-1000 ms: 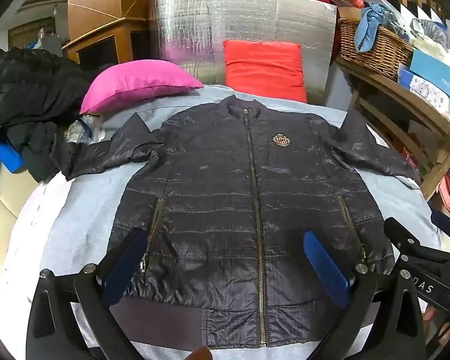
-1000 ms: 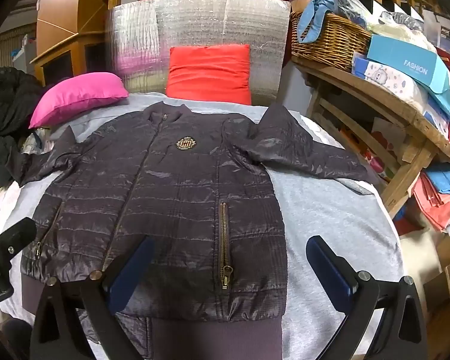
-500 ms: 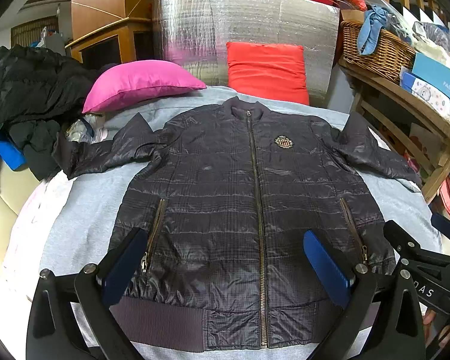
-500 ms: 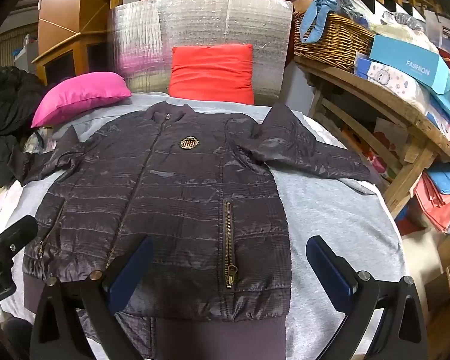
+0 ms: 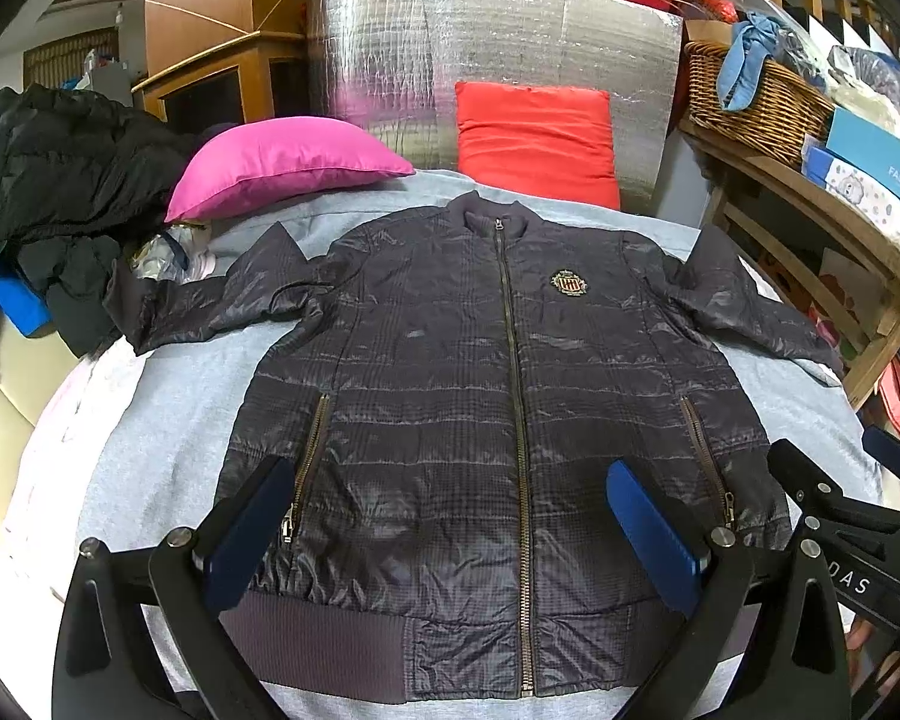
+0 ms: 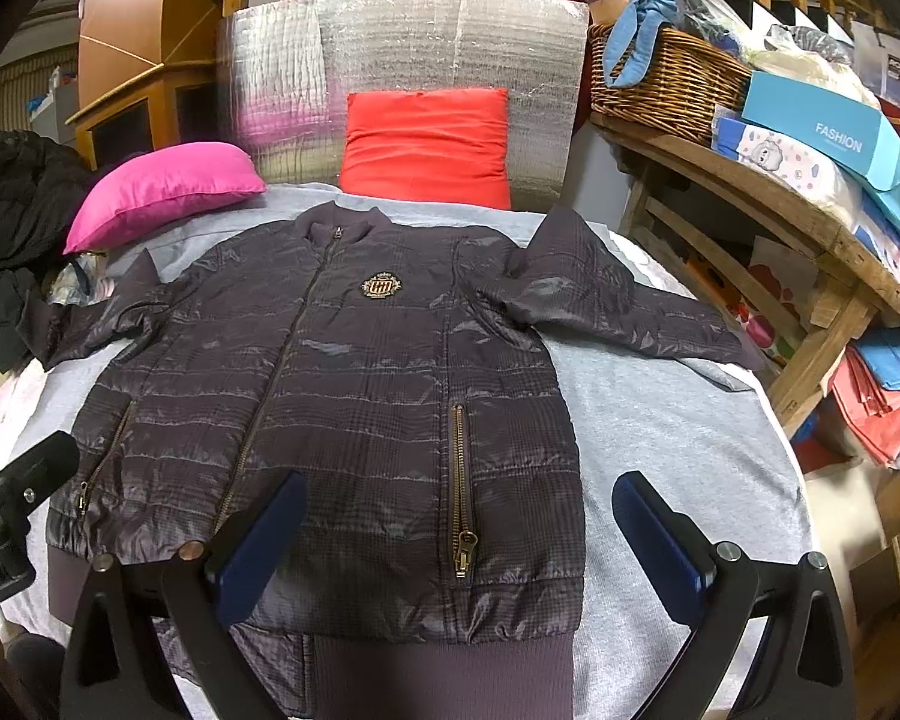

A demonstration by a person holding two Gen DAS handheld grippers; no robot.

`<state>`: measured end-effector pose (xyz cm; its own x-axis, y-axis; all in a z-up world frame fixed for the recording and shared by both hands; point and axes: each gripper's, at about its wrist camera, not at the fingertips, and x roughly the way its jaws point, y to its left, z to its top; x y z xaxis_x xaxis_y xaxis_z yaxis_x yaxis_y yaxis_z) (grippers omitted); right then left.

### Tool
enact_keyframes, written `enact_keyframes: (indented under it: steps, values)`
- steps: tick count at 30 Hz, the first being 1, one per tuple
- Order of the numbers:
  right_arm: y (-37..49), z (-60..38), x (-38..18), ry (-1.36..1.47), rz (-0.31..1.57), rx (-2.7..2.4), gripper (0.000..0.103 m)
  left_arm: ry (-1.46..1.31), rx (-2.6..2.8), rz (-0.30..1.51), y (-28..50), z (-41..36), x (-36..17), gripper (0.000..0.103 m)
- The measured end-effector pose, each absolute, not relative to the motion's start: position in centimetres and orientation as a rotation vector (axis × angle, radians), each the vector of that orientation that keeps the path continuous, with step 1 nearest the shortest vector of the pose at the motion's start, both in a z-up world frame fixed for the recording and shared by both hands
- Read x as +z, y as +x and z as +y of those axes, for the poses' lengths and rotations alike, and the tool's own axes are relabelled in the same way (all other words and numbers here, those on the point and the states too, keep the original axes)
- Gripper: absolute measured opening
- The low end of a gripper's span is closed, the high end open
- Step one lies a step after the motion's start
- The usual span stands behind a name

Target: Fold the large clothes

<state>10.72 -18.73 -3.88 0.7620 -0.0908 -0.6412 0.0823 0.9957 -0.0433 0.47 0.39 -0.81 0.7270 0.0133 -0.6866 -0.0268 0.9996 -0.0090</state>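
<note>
Dark plaid jacket [image 5: 450, 420] with gold crest [image 5: 568, 284], grey sheet [image 5: 162, 420], pink pillow [image 5: 282, 162], red cushion [image 5: 537, 138].

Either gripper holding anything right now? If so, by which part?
Nothing held. Left gripper and right gripper are both open above the jacket, which lies flat and zipped.

A dark quilted zip-front jacket [image 5: 510, 408] lies front-up and spread flat on a grey cloth-covered bed [image 5: 168, 438], collar at the far end, hem at the near edge, one sleeve out to each side. Behind the collar, a red square cushion [image 5: 537, 141] leans on a silver foil panel [image 5: 498, 48]; a pink pillow [image 5: 282, 165] lies far left. A heap of black clothing [image 5: 48, 174] sits left of the bed. On the right, a wooden shelf [image 6: 750, 180] carries a wicker basket [image 6: 666, 84] and a blue cardboard box [image 6: 834, 144].
</note>
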Motion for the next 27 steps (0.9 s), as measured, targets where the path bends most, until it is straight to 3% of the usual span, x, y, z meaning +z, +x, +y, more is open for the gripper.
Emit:
enact_keyframes:
  steps: [27]
  values:
    - [10.78,-18.61,-3.14,-0.016,0.687,-0.086,0.103,-0.014,0.004,0.746,0.36,0.40,-0.43,0.103]
